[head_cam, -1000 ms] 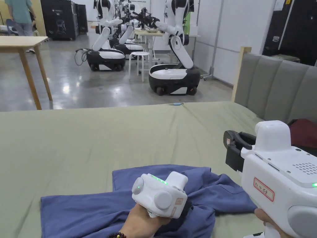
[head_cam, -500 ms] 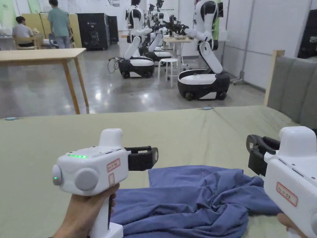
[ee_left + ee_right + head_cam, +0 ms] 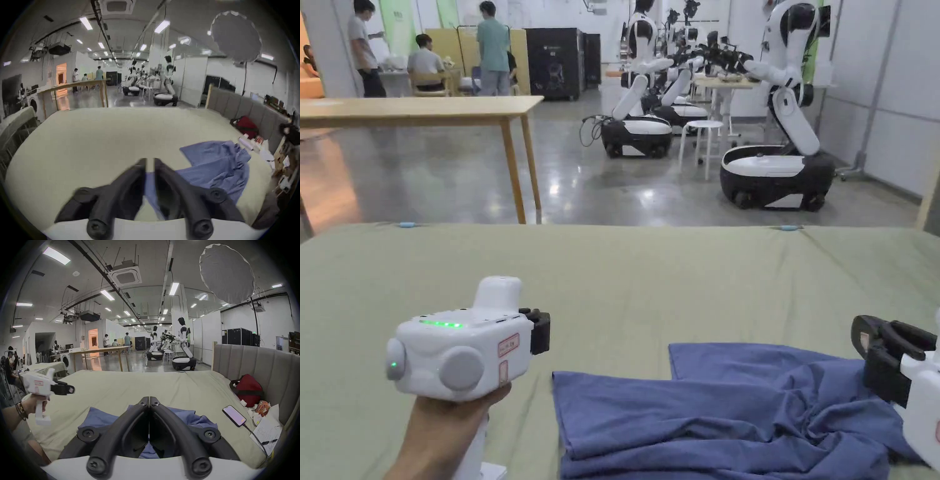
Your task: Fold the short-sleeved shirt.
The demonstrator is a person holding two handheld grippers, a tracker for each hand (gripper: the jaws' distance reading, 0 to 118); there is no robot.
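Your left gripper [image 3: 540, 332]: lifted clear, left of shirt [image 3: 731, 412], jaws slightly apart, empty | right gripper [image 3: 149, 400]: together, empty | folding unstarted.

shirt [image 3: 731, 419]: near part cut off by the head view's bottom edge
right gripper [image 3: 890, 359]: body cut off at right edge
left gripper [image 3: 150, 164]: jaws blurred

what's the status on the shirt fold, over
Left gripper slightly open, empty, above the bed. Right gripper shut, empty. Blue shirt crumpled, unfolded. Phone beside it, apart.
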